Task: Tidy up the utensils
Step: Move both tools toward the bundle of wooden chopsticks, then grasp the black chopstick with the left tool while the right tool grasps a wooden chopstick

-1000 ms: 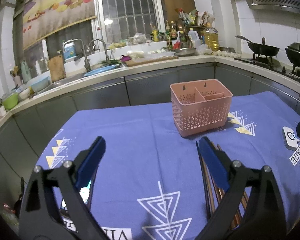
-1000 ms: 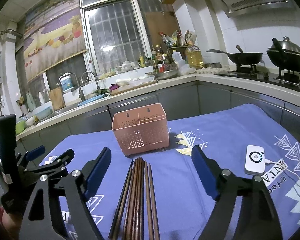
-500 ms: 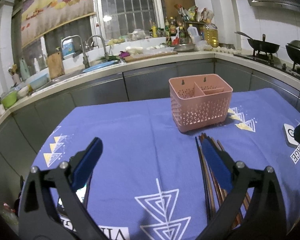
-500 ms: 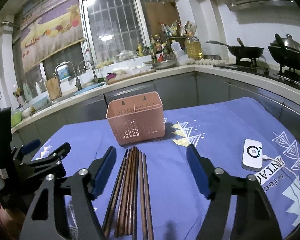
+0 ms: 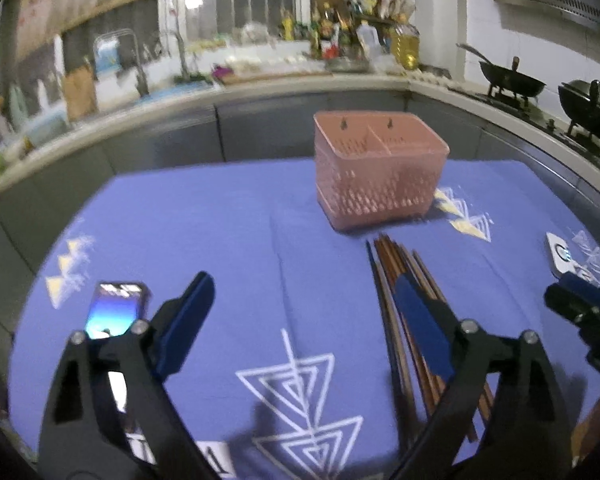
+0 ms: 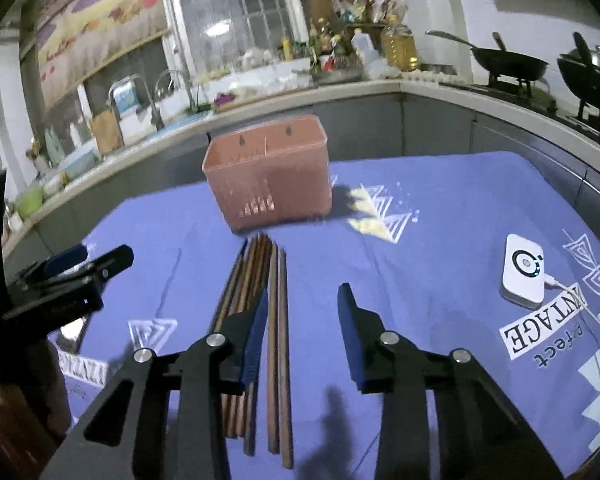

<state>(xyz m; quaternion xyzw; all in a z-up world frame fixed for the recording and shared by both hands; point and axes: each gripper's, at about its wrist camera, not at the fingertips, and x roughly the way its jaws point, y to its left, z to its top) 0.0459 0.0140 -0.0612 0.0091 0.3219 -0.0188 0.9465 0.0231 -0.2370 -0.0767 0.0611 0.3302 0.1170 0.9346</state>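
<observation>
A pink slotted utensil basket point(image 5: 380, 172) stands upright at the far middle of the blue tablecloth; it also shows in the right wrist view point(image 6: 268, 184). A bundle of several brown chopsticks point(image 6: 260, 300) lies flat in front of it, also seen in the left wrist view point(image 5: 404, 280). My right gripper point(image 6: 302, 312) is open, low over the near half of the chopsticks, its left finger over the bundle. My left gripper point(image 5: 302, 292) is open and empty, left of the chopsticks, its right finger above them.
A lit phone point(image 5: 116, 308) lies on the cloth at the left. A white device with a cable point(image 6: 524, 276) lies at the right. Steel counters, a sink and woks on a stove surround the blue-clothed table point(image 5: 228, 216).
Both grippers have moved forward and tilted down toward the table. The right gripper now hangs over the chopsticks and its jaws stand narrower than before.
</observation>
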